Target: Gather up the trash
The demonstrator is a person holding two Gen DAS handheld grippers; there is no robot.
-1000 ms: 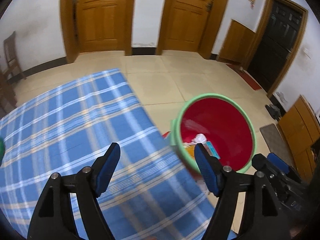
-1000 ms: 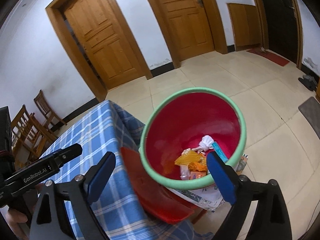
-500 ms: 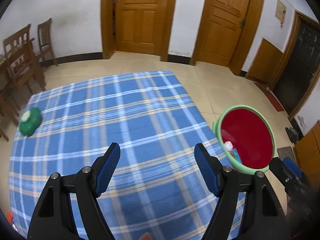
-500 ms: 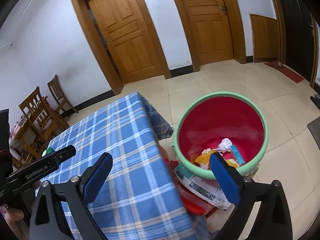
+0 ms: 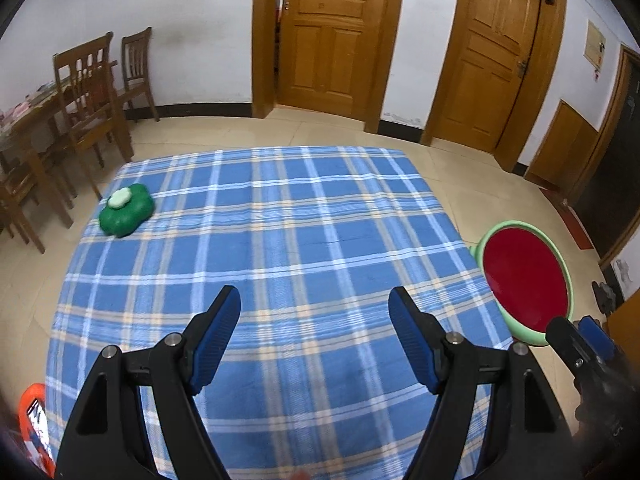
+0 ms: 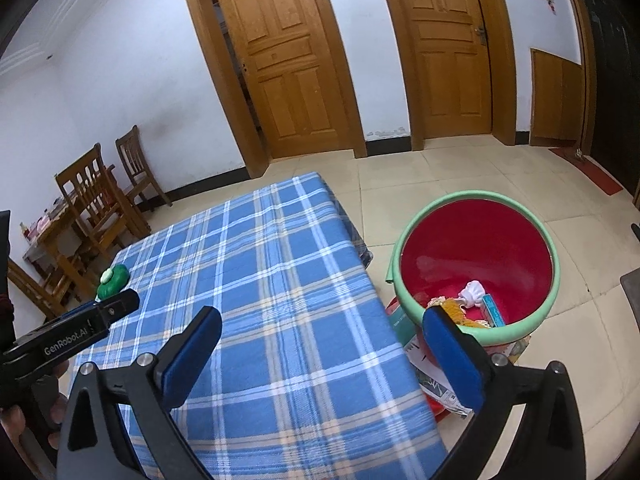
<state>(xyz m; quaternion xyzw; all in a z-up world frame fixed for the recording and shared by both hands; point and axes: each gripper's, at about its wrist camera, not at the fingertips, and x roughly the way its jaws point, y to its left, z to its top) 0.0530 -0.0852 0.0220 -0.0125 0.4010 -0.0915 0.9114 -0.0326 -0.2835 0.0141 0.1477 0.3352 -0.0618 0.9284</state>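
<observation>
A red bin with a green rim (image 6: pixel 476 264) stands on the floor right of the table; it also shows in the left wrist view (image 5: pixel 524 280). It holds several trash pieces: a white wad (image 6: pixel 473 291), a teal box (image 6: pixel 493 312) and orange wrappers (image 6: pixel 456 309). A green flower-shaped object with a white top (image 5: pixel 127 210) lies on the blue plaid tablecloth (image 5: pixel 280 240) at the far left; it also shows in the right wrist view (image 6: pixel 113 280). My left gripper (image 5: pixel 314 316) is open and empty above the table. My right gripper (image 6: pixel 320 340) is open and empty over the table's right edge.
Wooden chairs (image 5: pixel 92 92) and a wooden table (image 5: pixel 28 136) stand at the far left. Two wooden doors (image 5: pixel 328 36) are in the back wall. Papers and a red stool (image 6: pixel 432 384) sit under the bin. An orange object (image 5: pixel 36 424) is at the table's near left corner.
Both grippers have pulled back and swung left, away from the bin, toward the table. The green object has come into view. Both grippers stay open.
</observation>
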